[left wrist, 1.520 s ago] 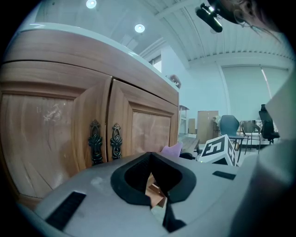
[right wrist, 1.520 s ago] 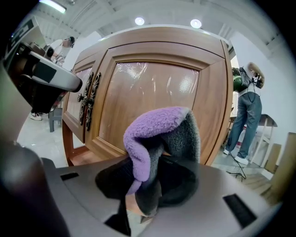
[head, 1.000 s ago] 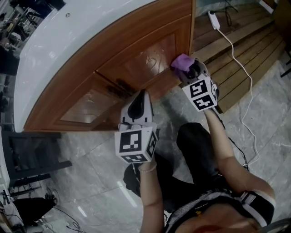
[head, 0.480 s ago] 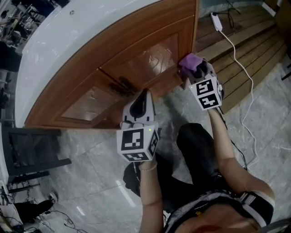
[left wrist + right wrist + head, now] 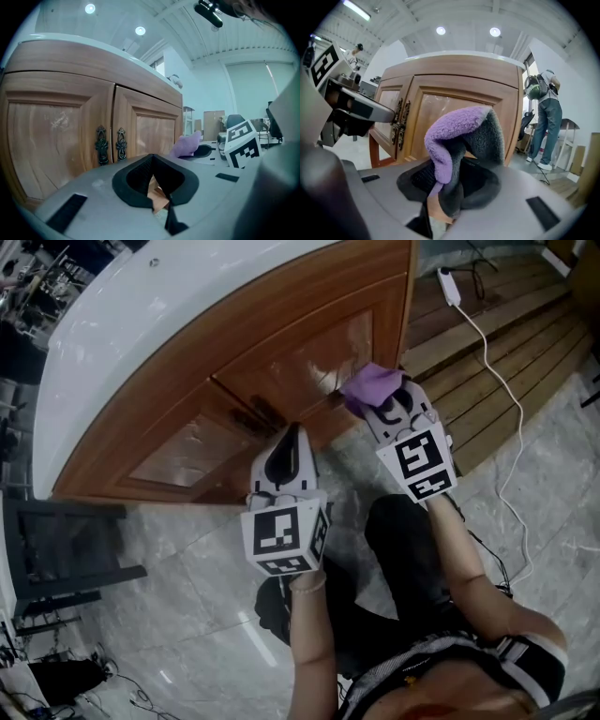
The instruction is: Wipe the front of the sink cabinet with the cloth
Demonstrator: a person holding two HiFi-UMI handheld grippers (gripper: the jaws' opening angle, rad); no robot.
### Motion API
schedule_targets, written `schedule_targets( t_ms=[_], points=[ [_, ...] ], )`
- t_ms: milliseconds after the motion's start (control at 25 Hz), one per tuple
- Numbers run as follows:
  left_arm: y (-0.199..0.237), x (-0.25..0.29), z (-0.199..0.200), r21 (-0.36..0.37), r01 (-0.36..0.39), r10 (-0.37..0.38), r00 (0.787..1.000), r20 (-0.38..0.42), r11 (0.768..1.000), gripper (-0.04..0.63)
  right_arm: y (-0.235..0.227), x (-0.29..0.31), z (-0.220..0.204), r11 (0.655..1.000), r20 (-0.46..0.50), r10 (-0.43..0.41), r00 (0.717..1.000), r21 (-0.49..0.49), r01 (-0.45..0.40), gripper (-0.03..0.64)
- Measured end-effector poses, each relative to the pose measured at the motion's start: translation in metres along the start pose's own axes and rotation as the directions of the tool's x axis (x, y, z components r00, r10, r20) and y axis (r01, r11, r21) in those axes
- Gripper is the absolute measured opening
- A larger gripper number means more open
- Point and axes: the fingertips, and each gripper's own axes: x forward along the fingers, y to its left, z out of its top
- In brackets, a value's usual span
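Observation:
The wooden sink cabinet (image 5: 281, 329) has two panelled doors with dark ornate handles (image 5: 258, 415) at the centre seam. My right gripper (image 5: 384, 407) is shut on a purple and grey cloth (image 5: 367, 383), which sits against the lower part of the right door. In the right gripper view the cloth (image 5: 457, 133) bulges up out of the jaws in front of the cabinet (image 5: 454, 93). My left gripper (image 5: 292, 435) is shut and holds nothing, pointing at the cabinet foot below the handles (image 5: 108, 143). The left gripper view also catches the cloth (image 5: 186, 144) off to the right.
A white countertop (image 5: 141, 315) caps the cabinet. A white power strip (image 5: 448, 285) with its cable lies on wooden slats (image 5: 497, 352) to the right. A dark frame (image 5: 56, 549) stands on the marble floor at the left. A person (image 5: 546, 122) stands beyond the cabinet.
My right gripper has slid the cloth left and slightly down from the right door's right edge. The left gripper has stayed almost still.

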Motion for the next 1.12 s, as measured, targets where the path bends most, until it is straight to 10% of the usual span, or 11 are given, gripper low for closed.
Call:
schedule_targets(
  t_ms=[1120],
  points=[
    [0.007, -0.004, 0.013, 0.077, -0.068, 0.063, 0.996, 0.065, 0.995, 0.0, 0.062, -0.006, 0.057, 0.986, 0.126, 0.135, 0.983, 0.076, -0.146, 0.17]
  ],
)
